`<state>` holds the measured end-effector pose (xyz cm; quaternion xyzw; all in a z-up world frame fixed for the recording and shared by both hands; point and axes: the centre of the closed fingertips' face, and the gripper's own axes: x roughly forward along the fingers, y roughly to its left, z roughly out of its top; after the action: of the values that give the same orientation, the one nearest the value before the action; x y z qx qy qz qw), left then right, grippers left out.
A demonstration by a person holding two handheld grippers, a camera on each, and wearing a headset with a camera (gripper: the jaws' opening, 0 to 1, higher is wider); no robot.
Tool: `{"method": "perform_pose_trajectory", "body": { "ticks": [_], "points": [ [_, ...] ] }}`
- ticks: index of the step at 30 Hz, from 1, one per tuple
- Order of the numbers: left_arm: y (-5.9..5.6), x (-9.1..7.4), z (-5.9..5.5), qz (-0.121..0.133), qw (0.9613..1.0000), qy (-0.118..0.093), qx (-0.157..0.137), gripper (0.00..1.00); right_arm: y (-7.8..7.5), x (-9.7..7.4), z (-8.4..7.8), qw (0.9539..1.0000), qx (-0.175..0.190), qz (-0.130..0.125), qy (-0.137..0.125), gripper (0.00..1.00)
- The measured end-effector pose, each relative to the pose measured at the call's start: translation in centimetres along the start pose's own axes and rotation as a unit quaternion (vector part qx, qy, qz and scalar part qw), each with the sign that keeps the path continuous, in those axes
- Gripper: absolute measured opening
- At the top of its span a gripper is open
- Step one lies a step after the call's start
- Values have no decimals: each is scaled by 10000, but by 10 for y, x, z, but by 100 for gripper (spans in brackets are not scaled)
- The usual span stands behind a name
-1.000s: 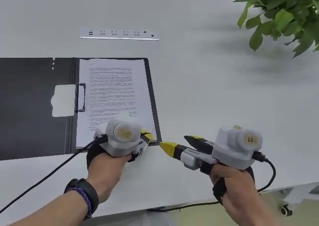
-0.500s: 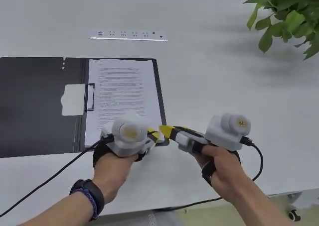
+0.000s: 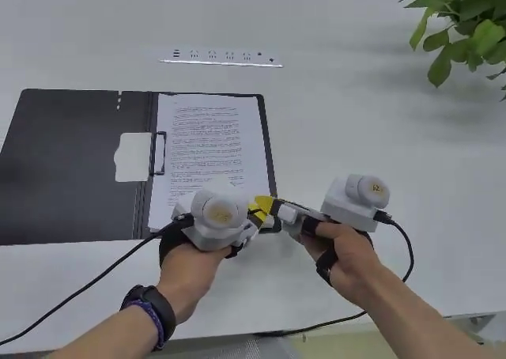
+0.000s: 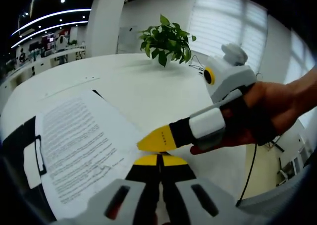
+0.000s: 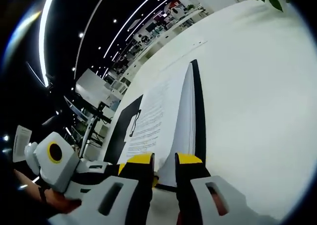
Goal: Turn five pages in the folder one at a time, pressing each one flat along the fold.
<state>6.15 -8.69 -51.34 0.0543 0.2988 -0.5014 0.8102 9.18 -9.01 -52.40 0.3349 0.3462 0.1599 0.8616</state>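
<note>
A black folder [image 3: 71, 169] lies open on the white table, with a stack of printed pages [image 3: 209, 137] on its right half under a clip [image 3: 158, 153]. My left gripper [image 3: 247, 219] rests shut at the stack's near right corner, its yellow tips [image 4: 159, 159] pressed together with nothing between them. My right gripper [image 3: 267, 206] comes in from the right and nearly touches the left one. Its jaws [image 5: 164, 160] stand a little apart, open, with the stack's near corner [image 5: 171, 170] in the gap. The right gripper's yellow tip [image 4: 157, 139] lies just ahead of the left jaws.
A power strip [image 3: 221, 57] lies on the table beyond the folder. A leafy plant [image 3: 466, 27] stands at the far right. Cables trail from both grippers toward the table's near edge [image 3: 261, 331].
My right gripper has moved left to the folder's near right corner and its jaws have narrowed. The left gripper has stayed on that corner.
</note>
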Motion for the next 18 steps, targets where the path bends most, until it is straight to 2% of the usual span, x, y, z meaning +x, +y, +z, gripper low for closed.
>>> {"method": "perform_pose_trajectory", "body": {
  "ticks": [3, 9, 15, 18],
  "points": [
    [0, -2, 0, 8, 10000, 2, 66, 0, -2, 1, 4, 9999, 29, -45, -93, 4],
    [0, -10, 4, -44, 10000, -41, 42, 0, 4, 1, 7, 9999, -69, -33, -107, 0],
    [-6, -21, 4, -141, 9998, -13, 166, 12, 8, 0, 10, 9997, -33, -25, -223, 0],
    [-4, -29, 4, -119, 9997, -43, 196, 17, 10, -3, 10, 9994, 108, -70, -318, 0]
  ]
}}
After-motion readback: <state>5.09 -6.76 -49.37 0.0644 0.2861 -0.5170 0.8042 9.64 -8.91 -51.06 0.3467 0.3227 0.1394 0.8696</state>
